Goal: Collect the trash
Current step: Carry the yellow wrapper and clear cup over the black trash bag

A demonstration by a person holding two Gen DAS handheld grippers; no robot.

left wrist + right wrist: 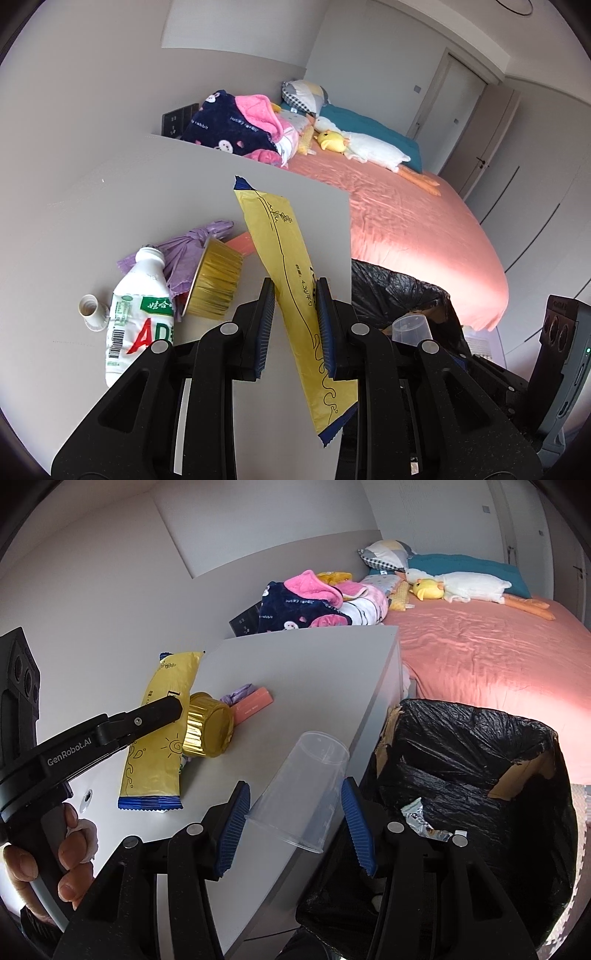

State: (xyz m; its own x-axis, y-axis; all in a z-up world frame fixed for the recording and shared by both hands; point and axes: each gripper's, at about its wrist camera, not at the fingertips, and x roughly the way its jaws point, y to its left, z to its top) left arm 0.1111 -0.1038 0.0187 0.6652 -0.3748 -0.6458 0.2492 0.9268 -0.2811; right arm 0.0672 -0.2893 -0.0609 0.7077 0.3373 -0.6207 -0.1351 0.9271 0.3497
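My left gripper [295,325] is shut on a yellow snack wrapper [291,280] and holds it upright above the grey table [129,192]; the wrapper also shows in the right wrist view [159,738]. My right gripper [295,819] is shut on a clear plastic cup [299,794], held upside down at the table's edge, beside a bin lined with a black bag [461,760]. On the table lie a white milk bottle [136,314], its cap [90,312], a gold foil cup [214,284] and a purple bag [192,247].
A pink box [255,703] lies on the table behind the foil cup. The bin holds a crumpled wrapper [421,816]. A bed with a pink sheet [498,657], blankets and plush toys stands behind the table.
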